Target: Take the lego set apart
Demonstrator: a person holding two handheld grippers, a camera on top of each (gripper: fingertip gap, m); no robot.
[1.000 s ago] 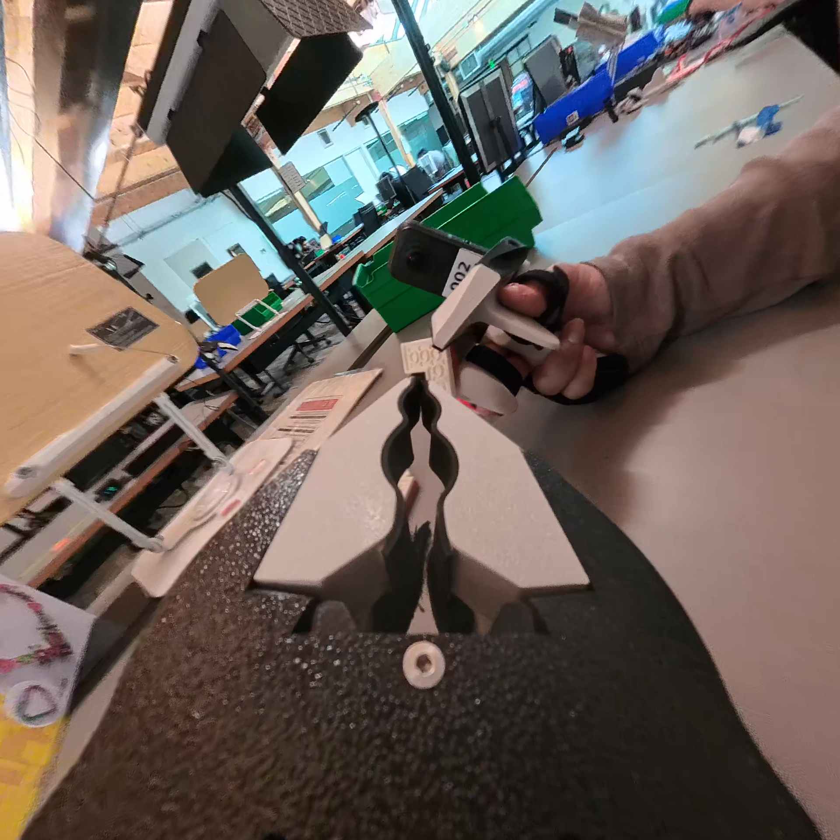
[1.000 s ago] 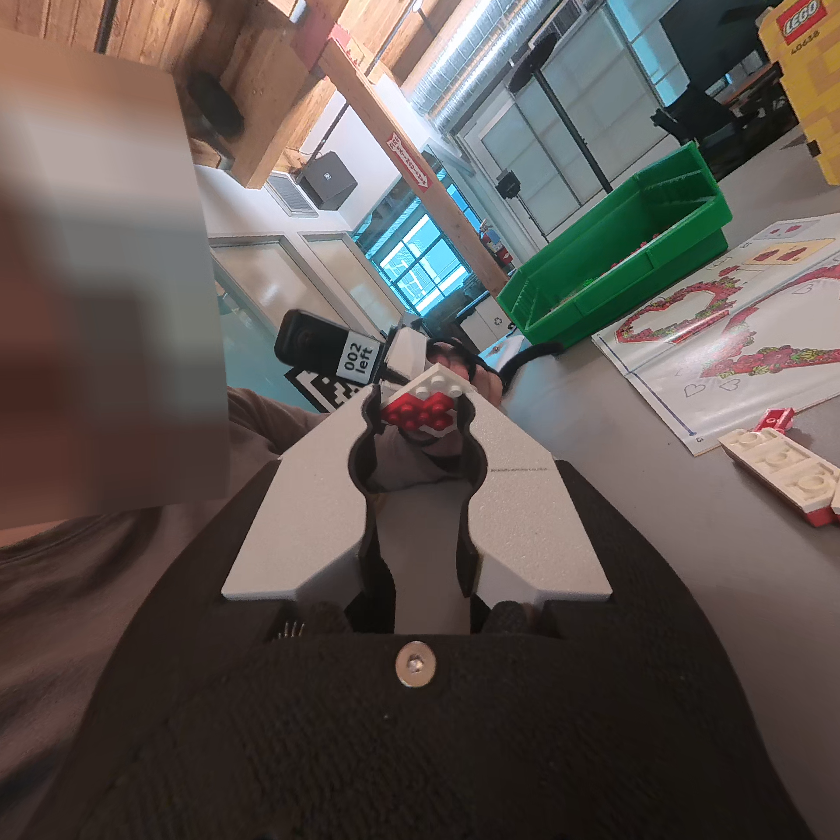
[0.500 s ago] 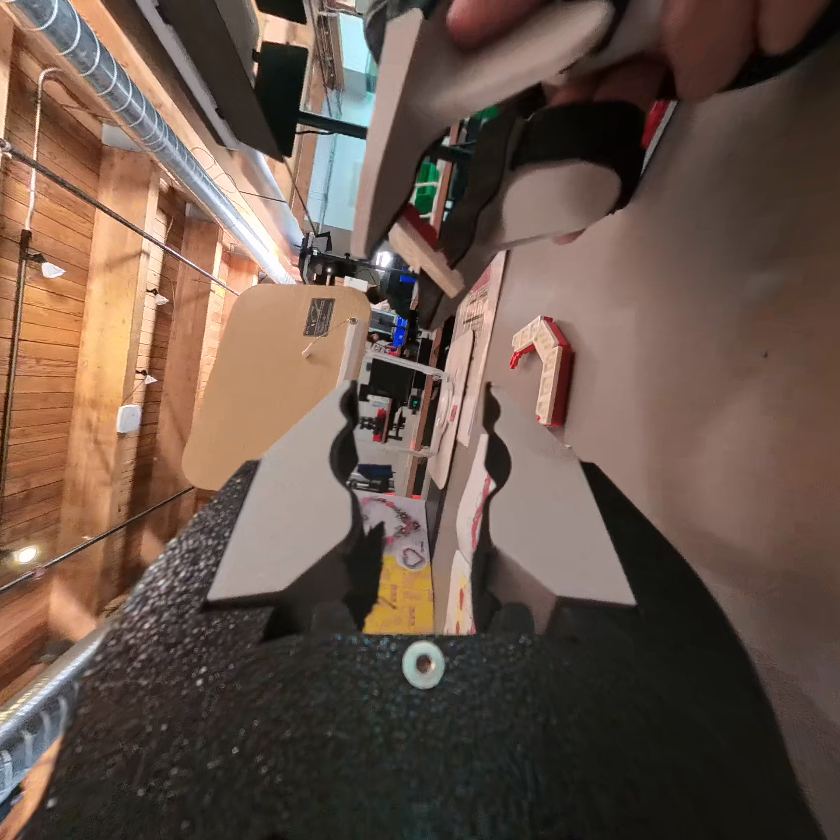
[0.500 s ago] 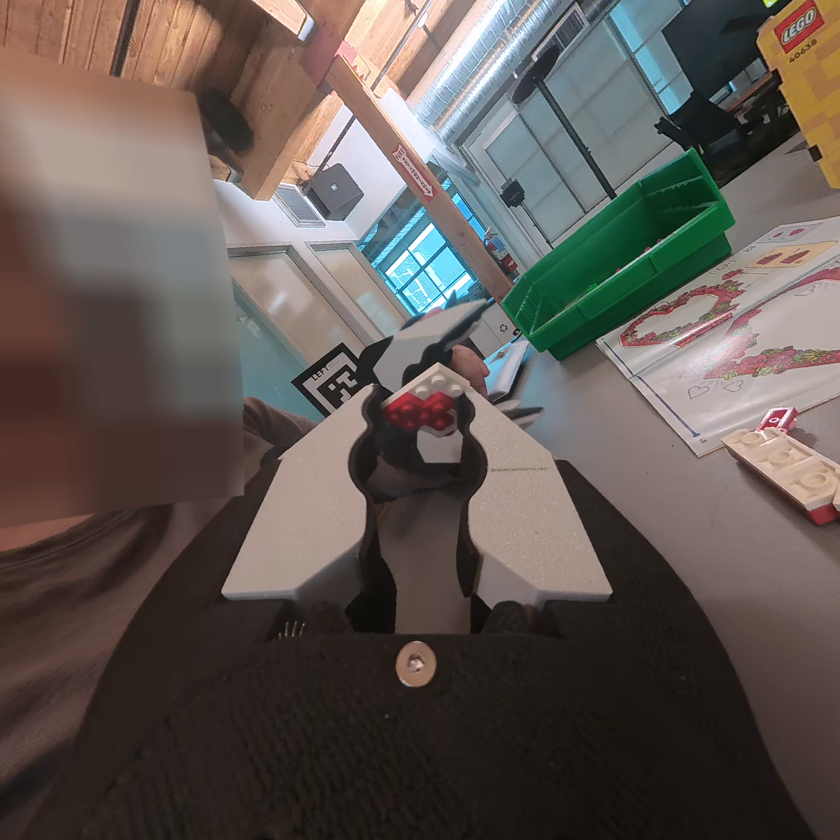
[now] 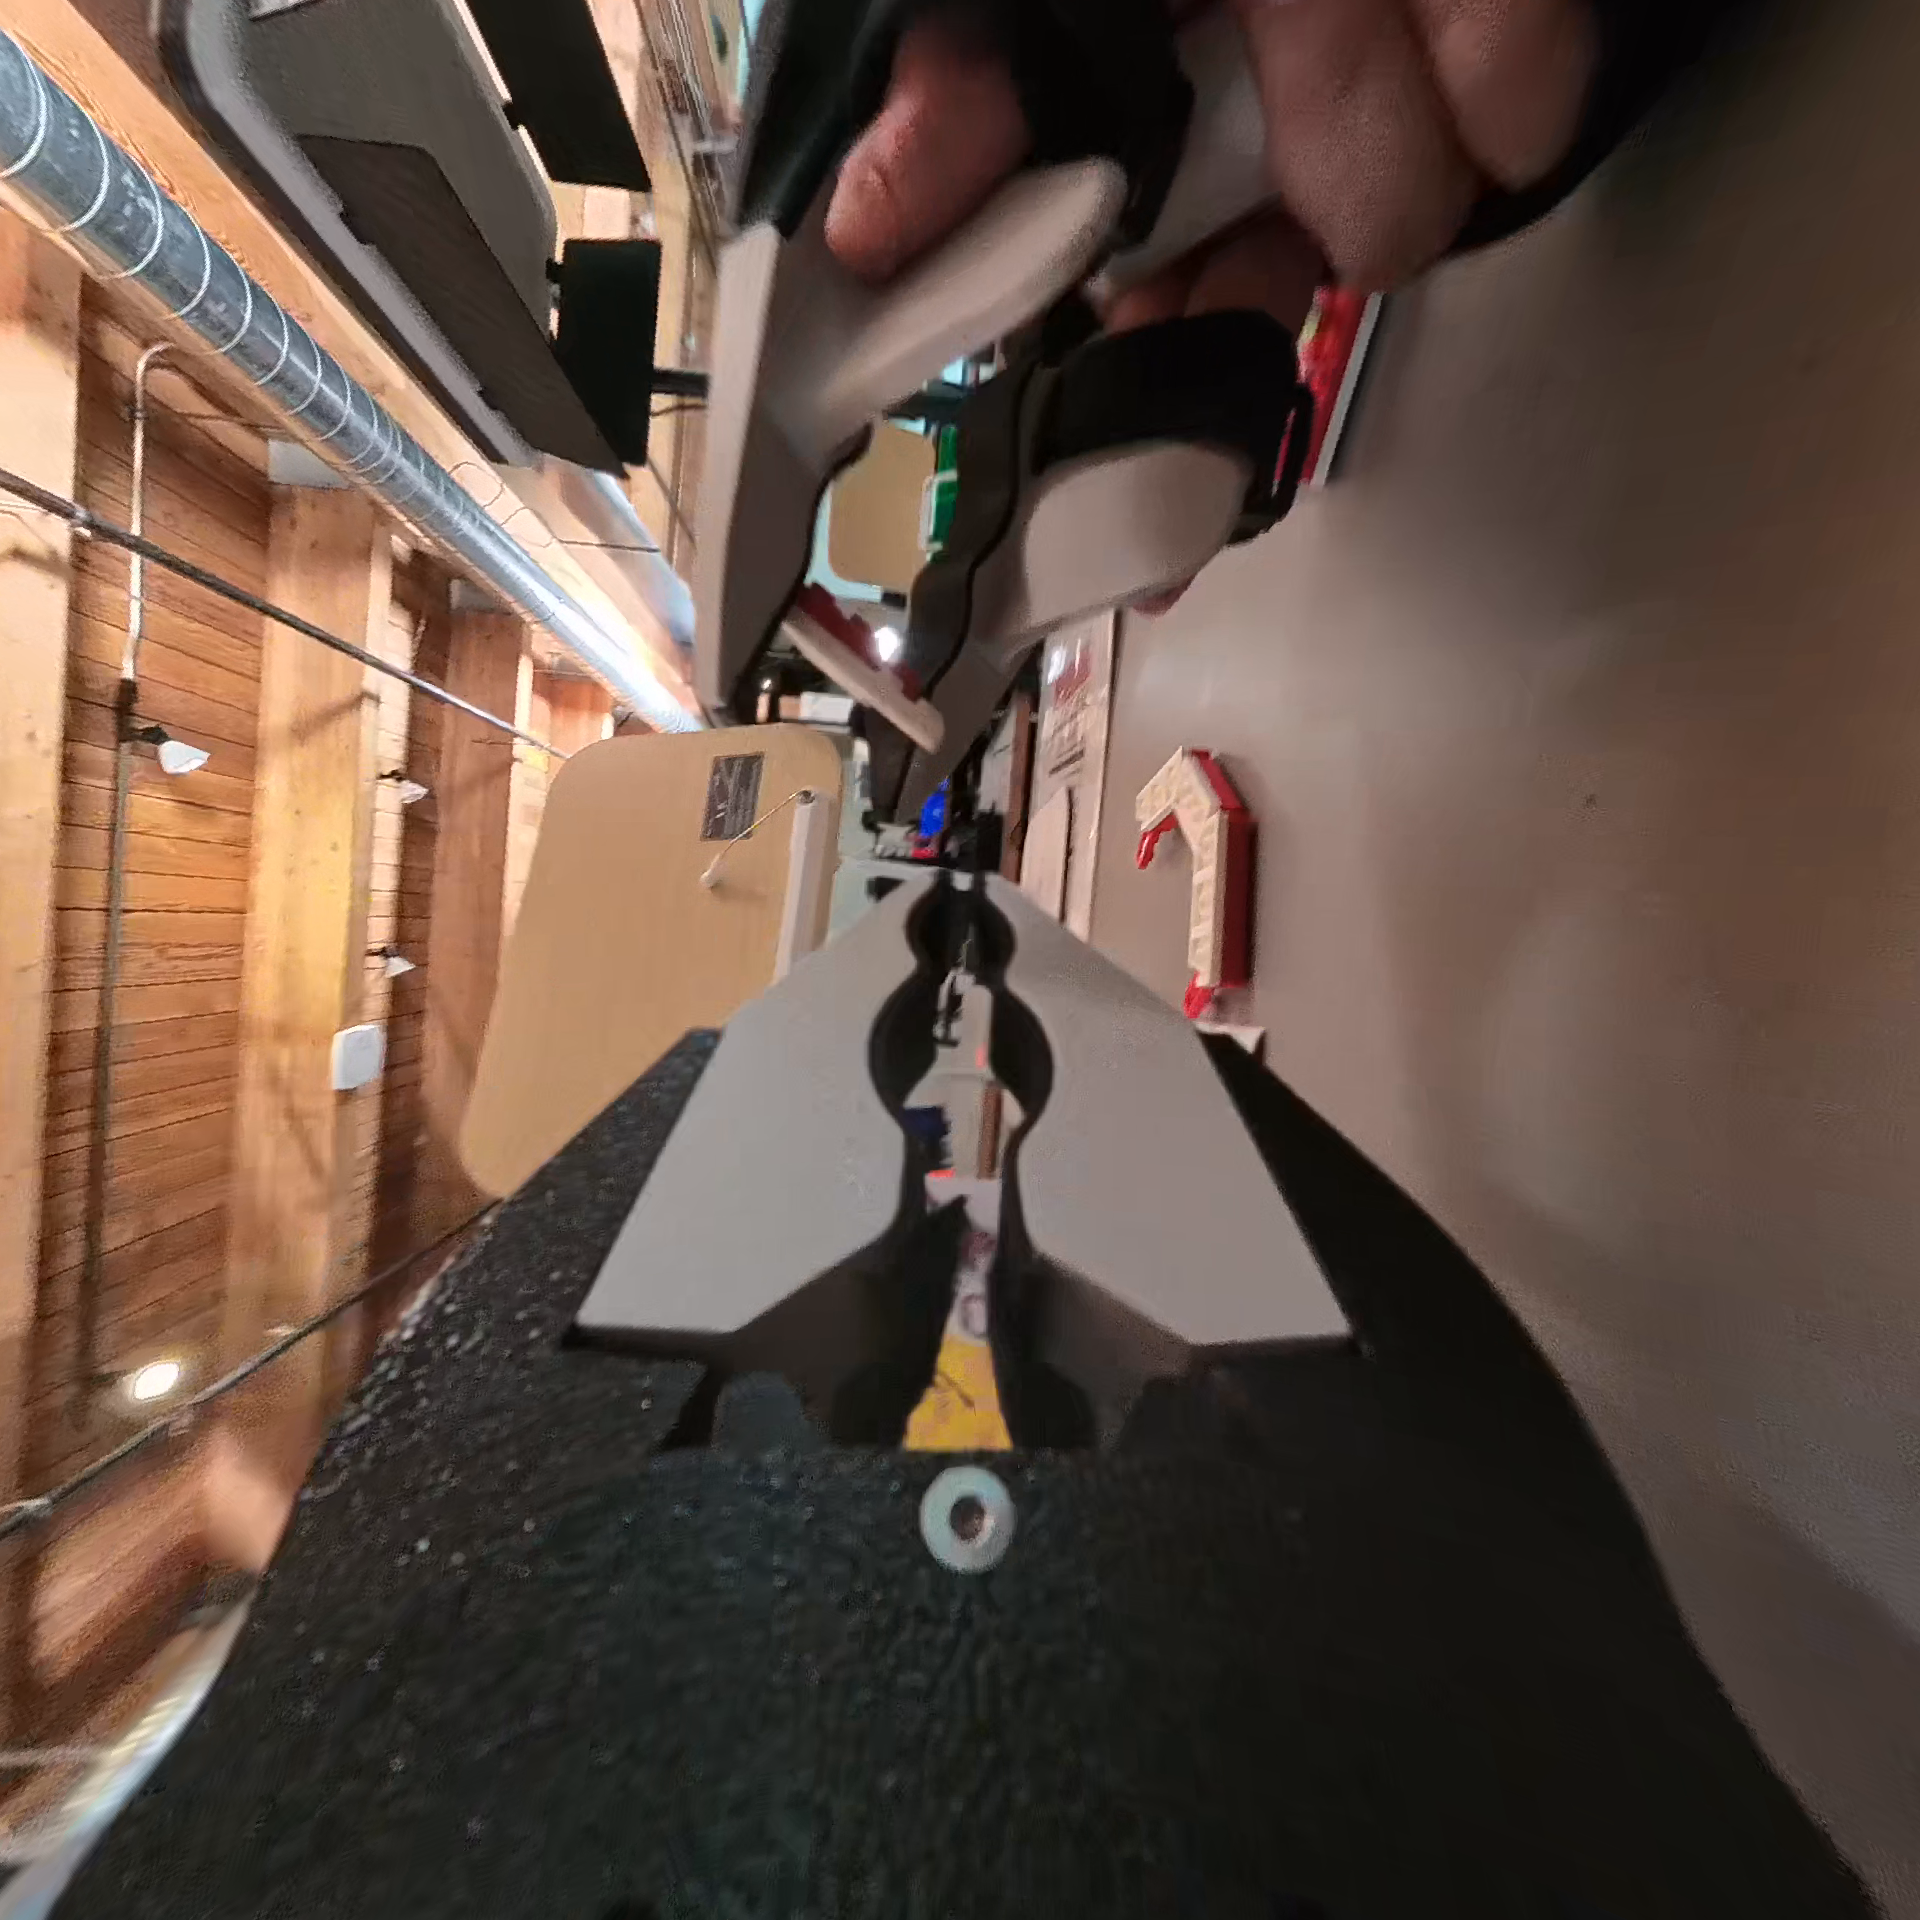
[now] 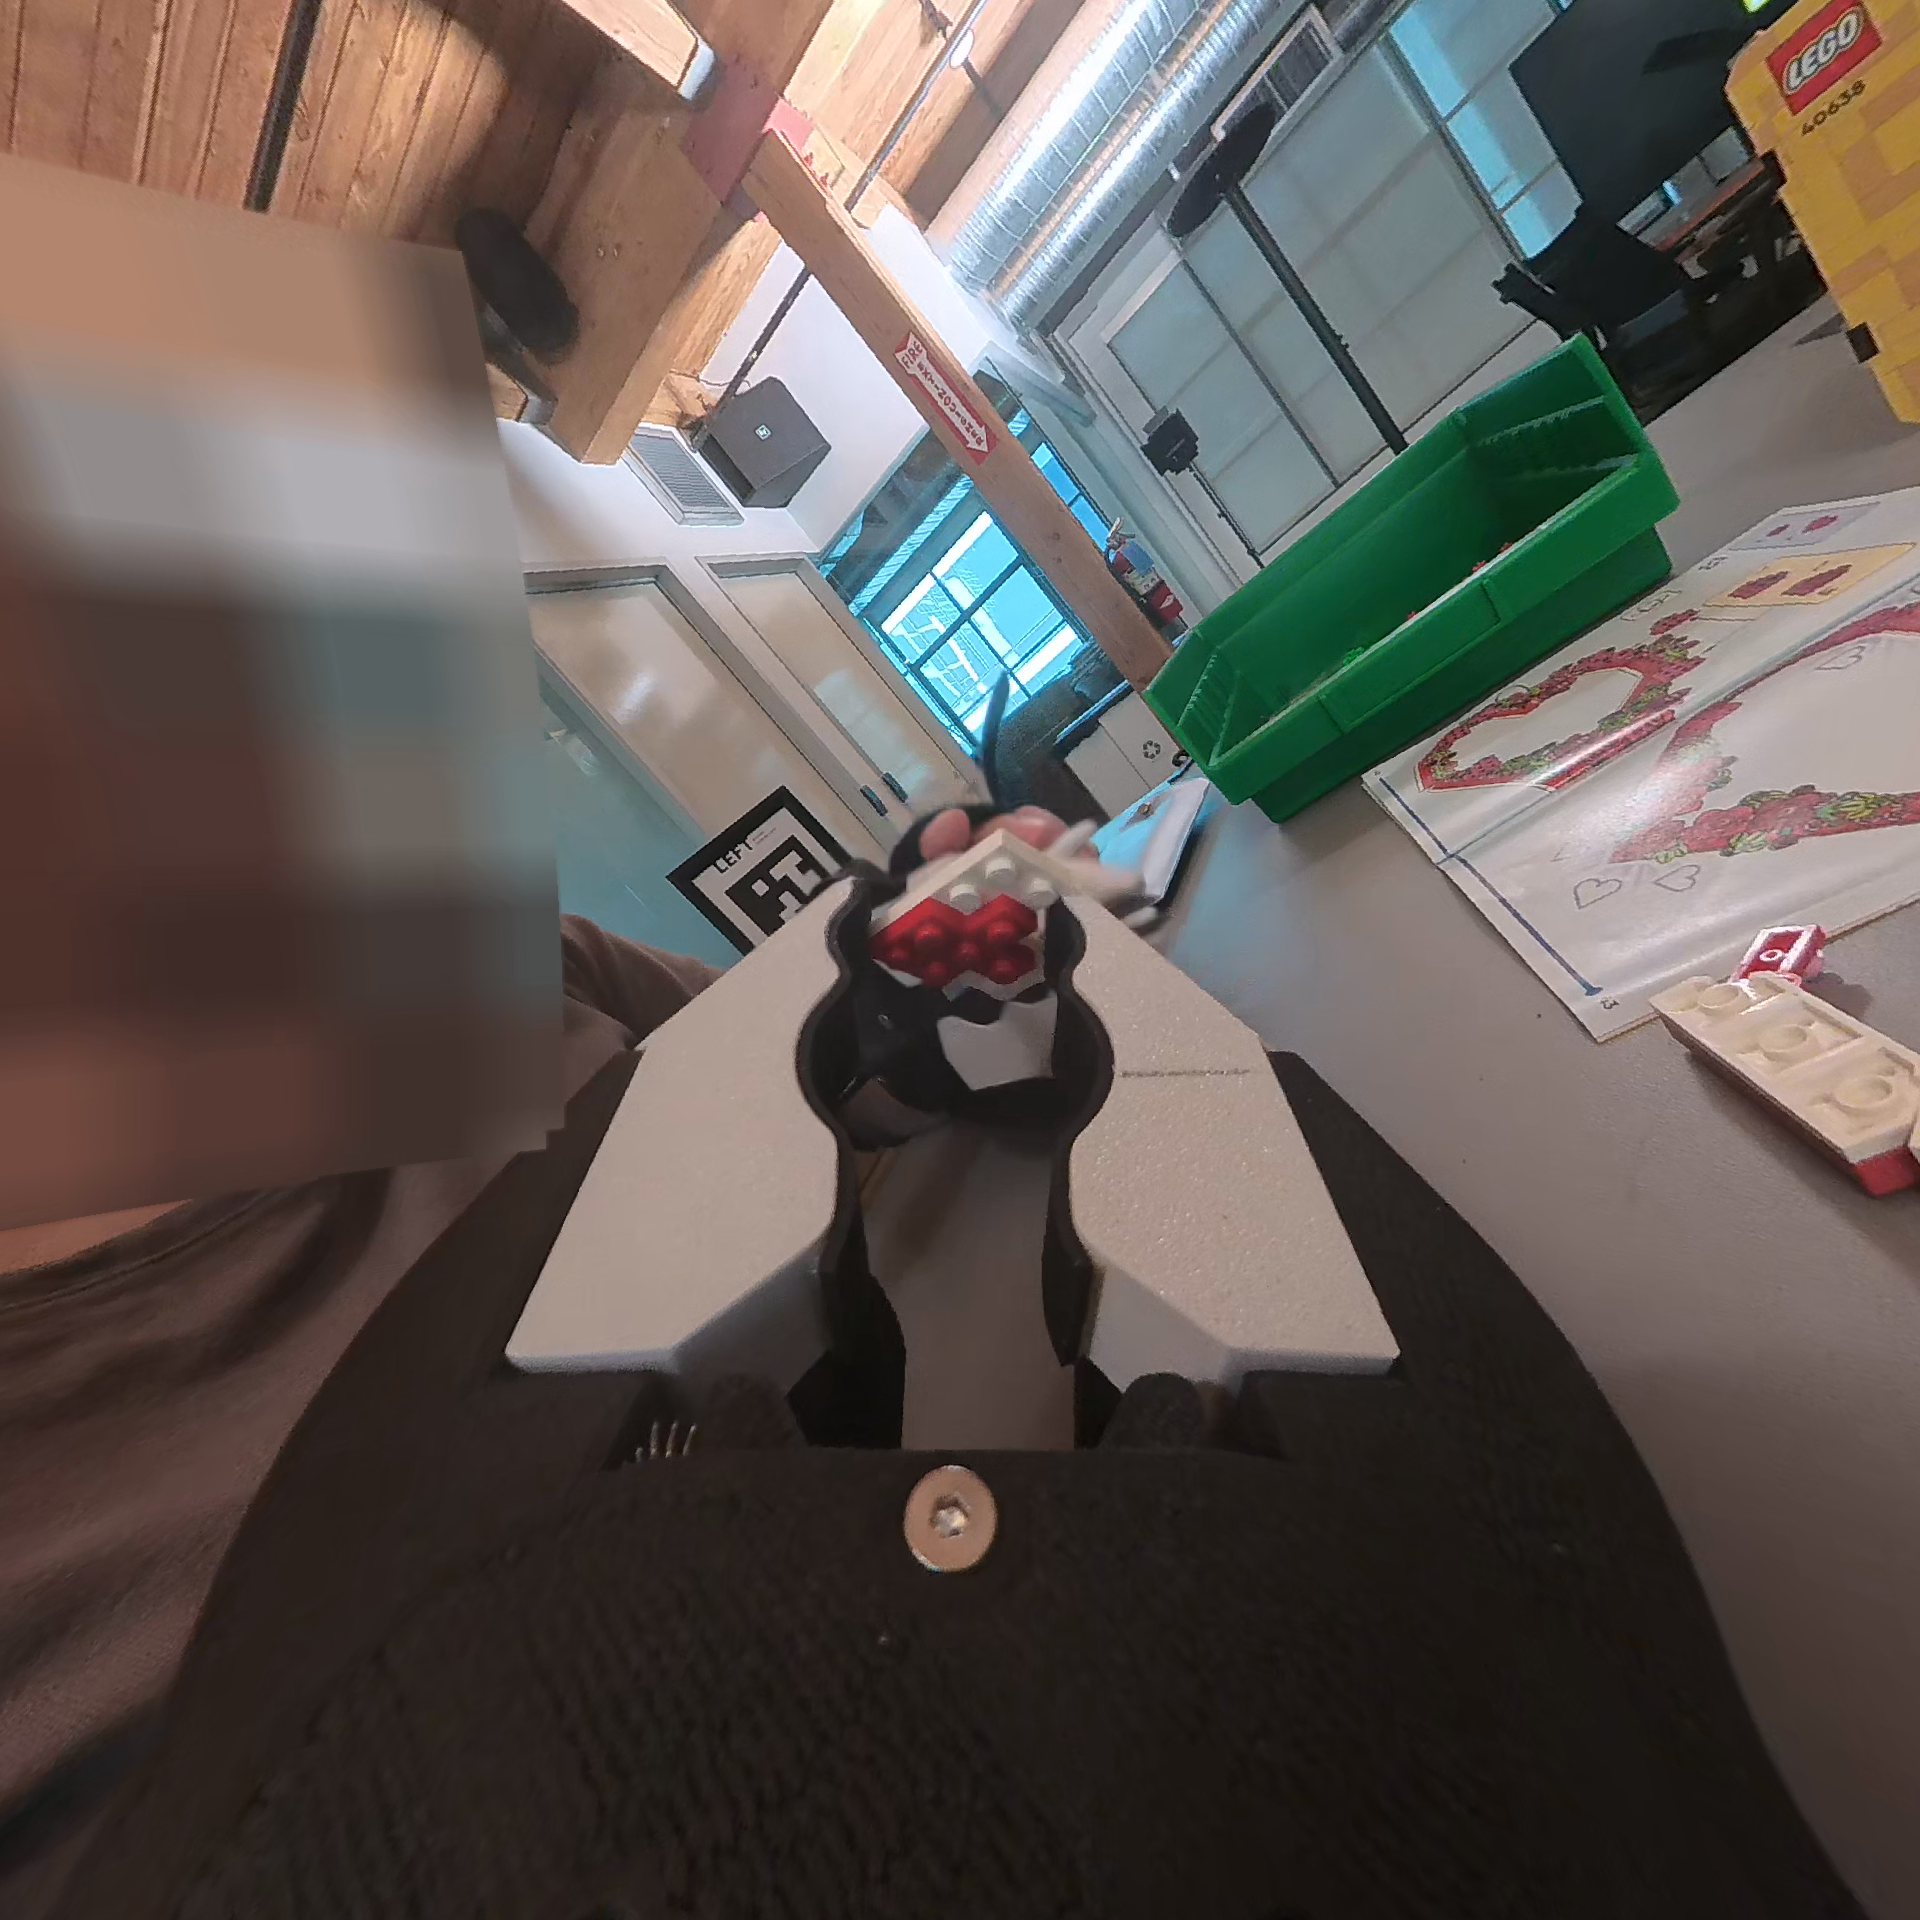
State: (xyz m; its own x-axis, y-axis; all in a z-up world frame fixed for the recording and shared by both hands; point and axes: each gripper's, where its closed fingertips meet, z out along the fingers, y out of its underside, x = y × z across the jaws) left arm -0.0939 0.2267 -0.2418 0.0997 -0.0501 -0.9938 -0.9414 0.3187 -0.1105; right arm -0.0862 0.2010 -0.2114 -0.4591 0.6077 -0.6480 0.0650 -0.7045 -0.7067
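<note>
My right gripper is shut on a small red and white lego piece and holds it above the grey table. The left wrist view shows that gripper close overhead in a person's hand, with the piece between its fingers. My left gripper is turned on its side below it, jaws together with nothing between them. A curved white and red lego section lies on the table beyond it. In the right wrist view that section lies at the right, by a small red piece.
A green bin stands at the back of the table, a printed instruction sheet lies in front of it, and a yellow box stands at the far right. A tan board stands left of the table edge.
My left gripper let go near the held piece, rolled onto its side, opened, then shut again empty. My right gripper kept its hold on the red and white piece.
</note>
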